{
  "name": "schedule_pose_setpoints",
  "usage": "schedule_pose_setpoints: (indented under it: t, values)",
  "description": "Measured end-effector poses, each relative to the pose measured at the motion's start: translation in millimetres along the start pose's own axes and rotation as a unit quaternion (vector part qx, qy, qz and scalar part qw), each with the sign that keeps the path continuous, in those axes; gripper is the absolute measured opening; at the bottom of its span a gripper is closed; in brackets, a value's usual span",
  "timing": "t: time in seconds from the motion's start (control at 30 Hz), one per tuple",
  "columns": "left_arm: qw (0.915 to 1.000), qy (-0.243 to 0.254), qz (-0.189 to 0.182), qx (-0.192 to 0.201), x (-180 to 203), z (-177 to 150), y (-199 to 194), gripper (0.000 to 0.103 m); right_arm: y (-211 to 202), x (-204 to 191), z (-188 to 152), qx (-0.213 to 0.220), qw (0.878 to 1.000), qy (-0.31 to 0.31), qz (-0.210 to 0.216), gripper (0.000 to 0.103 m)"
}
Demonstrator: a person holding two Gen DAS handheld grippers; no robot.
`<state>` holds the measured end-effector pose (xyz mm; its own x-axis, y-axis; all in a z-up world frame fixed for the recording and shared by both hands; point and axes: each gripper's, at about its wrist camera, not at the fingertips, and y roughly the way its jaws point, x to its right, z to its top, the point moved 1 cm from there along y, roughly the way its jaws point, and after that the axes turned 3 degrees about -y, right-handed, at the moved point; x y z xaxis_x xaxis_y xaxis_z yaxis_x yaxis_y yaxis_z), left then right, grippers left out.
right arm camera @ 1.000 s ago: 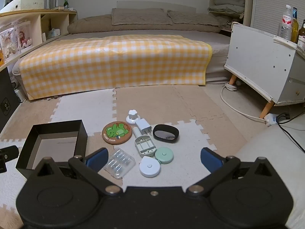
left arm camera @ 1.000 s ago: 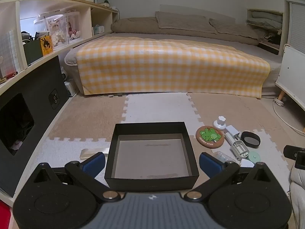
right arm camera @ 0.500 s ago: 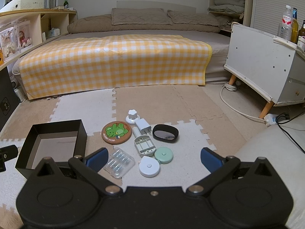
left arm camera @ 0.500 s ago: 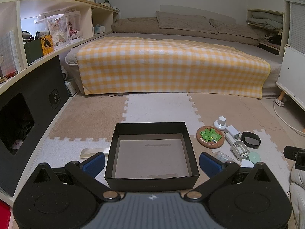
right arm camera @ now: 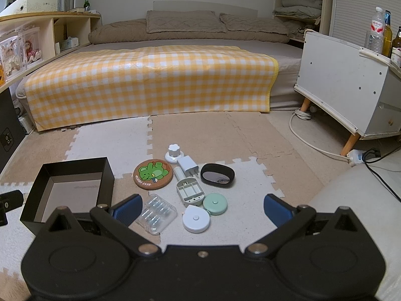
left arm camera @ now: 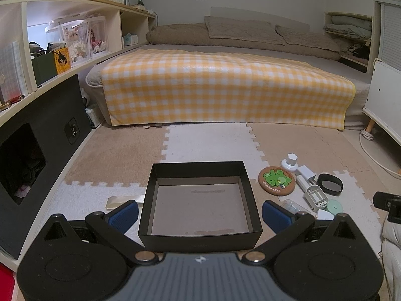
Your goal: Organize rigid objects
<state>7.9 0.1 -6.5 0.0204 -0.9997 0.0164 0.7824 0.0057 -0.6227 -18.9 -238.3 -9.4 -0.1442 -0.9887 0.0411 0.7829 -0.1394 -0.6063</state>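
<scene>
Stillness is the main news: set against the views from 1 second and half a second ago, almost nothing has shifted. The right wrist view has crept only very slightly, so the cluster of small items sits a touch differently in it, and the left wrist view is practically the same. I take that to mean the sorting has not begun.

The left gripper (left arm camera: 200,212) is spread wide with nothing between its blue pads; its fingers straddle the near end of the empty black square cardboard box (left arm camera: 200,238), without visibly touching it. The right gripper (right arm camera: 201,209) is equally wide open and empty, poised above the objects on the pale foam puzzle-mat floor (right arm camera: 112,143).

All the rigid things lie loose to the right of the box: a round cork coaster with a green cartoon animal (right arm camera: 153,174), a white knob on a round base (right arm camera: 174,153), a white plug charger (right arm camera: 188,166), a black oval mirror (right arm camera: 217,175), a grey battery holder (right arm camera: 189,191), a mint round tape measure (right arm camera: 215,203), a white round tape measure (right arm camera: 195,218) and a clear ribbed plastic case (right arm camera: 156,212). The 2 tape measures touch each other.

The white tape measure and clear case lie nearest the right gripper's pads, so either looks a likely first pick. None of the 8 is in the box yet.
</scene>
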Motion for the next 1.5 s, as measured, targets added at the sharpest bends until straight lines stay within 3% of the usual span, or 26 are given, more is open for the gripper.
schedule_pose_setpoints:
  t: [1.5]
  values:
    - [1.0,0.001,0.001,0.002,-2.2,4.3,-3.3,0.103,-1.5,-1.5,1.6,0.001,1.0,-0.001,0.0,0.103]
